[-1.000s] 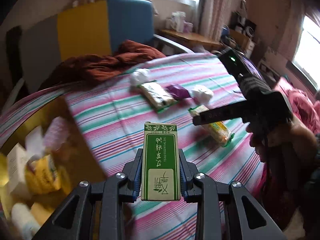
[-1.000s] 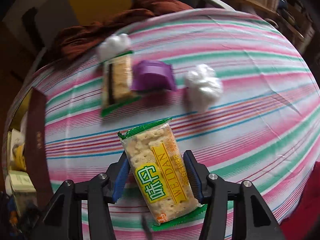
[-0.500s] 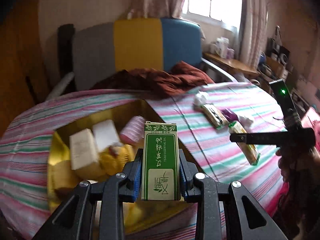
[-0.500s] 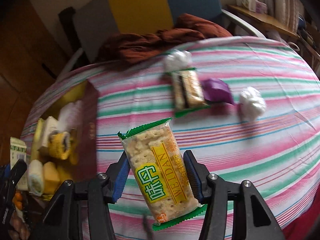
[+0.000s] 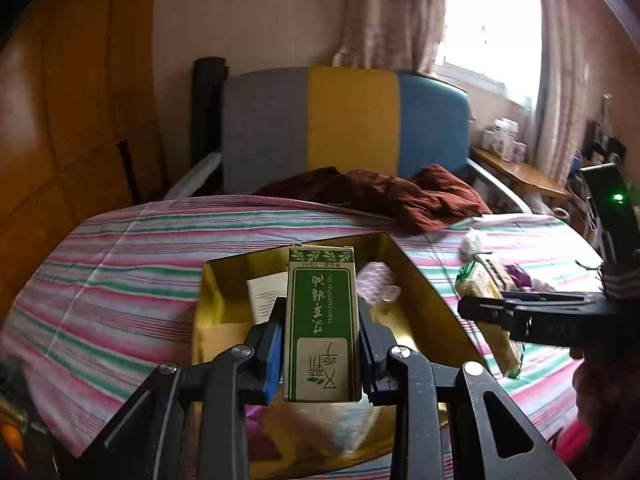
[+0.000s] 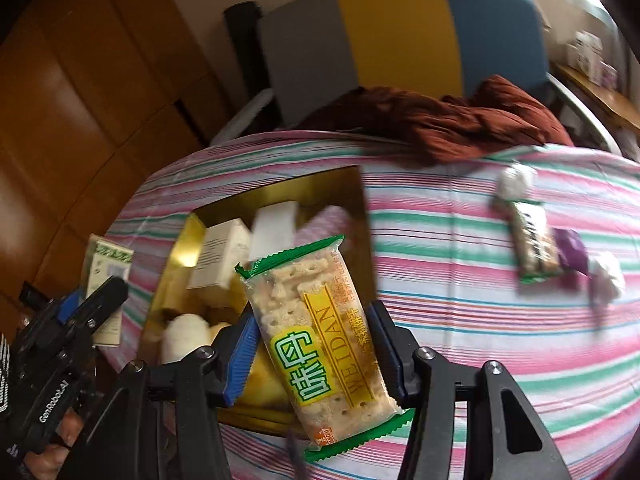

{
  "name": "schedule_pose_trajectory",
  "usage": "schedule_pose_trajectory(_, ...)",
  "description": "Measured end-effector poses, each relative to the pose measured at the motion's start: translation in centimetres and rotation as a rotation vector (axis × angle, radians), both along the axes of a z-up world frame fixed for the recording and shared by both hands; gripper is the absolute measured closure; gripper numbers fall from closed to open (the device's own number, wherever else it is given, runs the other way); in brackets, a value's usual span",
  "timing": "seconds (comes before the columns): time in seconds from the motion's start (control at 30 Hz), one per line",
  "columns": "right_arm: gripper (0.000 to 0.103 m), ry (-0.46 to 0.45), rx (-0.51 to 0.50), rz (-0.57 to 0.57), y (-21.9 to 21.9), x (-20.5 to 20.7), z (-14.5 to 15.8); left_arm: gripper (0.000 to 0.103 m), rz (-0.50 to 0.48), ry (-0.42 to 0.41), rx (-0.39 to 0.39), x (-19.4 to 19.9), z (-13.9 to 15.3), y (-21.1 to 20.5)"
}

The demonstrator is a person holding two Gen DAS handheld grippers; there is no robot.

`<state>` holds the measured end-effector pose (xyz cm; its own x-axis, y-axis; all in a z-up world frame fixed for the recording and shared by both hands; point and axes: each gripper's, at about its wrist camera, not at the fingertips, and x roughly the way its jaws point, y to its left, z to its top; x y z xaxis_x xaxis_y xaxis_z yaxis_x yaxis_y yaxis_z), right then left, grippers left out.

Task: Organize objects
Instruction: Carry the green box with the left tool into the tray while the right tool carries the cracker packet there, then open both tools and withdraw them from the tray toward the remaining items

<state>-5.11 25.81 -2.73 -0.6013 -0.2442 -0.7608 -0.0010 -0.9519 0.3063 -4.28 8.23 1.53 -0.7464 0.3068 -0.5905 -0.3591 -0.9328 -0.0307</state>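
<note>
Gripping a green essential-oil box (image 5: 322,322) upright between its blue pads, the left gripper (image 5: 320,344) hangs over the open gold box (image 5: 424,280) that sits on the striped cloth (image 5: 120,264) covering the table. The jaws are pressed flat against both long sides of the carton. Inside the gold box, behind the carton, lie a pale packet and a pinkish wrapped item, both blurred.

The right gripper (image 6: 316,344) is pinching a cracker packet (image 6: 316,324) with green ends and a yellow label, held tilted, its upper end leaning left. It hovers at the right edge of the same gold box (image 6: 176,256), in which 2 white cartons (image 6: 224,252) stand side by side with some yellow and white wrapped pieces nearer the camera.

Well to the right on the cloth lie a second biscuit packet (image 6: 534,246), a purple wrapper (image 6: 572,254) touching its side, and 2 white crumpled balls, 1 (image 6: 516,182) at its far end and 1 (image 6: 608,280) just beyond the purple wrapper. A dark red cloth (image 6: 440,124) is heaped at the far edge, in front of a grey, yellow and blue chair back (image 6: 400,40).
</note>
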Motion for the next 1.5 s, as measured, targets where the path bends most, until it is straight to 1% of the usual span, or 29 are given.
schedule_pose_trajectory(0.2,0.049,-0.009,0.024,0.043,-2.8,-0.9,-0.4,0.072,0.068,0.005,-0.002,-0.6,-0.3,-2.2)
schedule_pose_trajectory(0.37,0.049,-0.016,0.031,0.049,-3.6,-1.3,-0.6,0.072,0.112,-0.004,-0.009,-1.4,-0.8,-3.4)
schedule_pose_trajectory(0.97,0.048,-0.035,0.051,0.042,-4.0,-2.2,-1.6,0.071,0.126,0.014,-0.019,-1.7,-0.8,-3.0)
schedule_pose_trajectory(1.07,0.048,-0.038,0.058,0.036,-4.1,-2.4,-1.9,0.066,0.121,0.011,-0.022,-1.9,-0.9,-2.7)
schedule_pose_trajectory(1.13,0.047,-0.037,0.058,0.036,-4.0,-2.4,-2.0,0.057,0.121,0.011,-0.022,-1.9,-1.0,-2.6)
schedule_pose_trajectory(1.37,0.048,-0.033,0.081,0.027,-4.0,-2.4,-2.0,0.047,0.124,0.007,-0.019,-1.9,-1.1,-2.5)
schedule_pose_trajectory(1.5,0.048,-0.025,0.117,0.008,-4.0,-2.2,-1.8,0.036,0.115,-0.002,-0.015,-1.8,-1.3,-2.3)
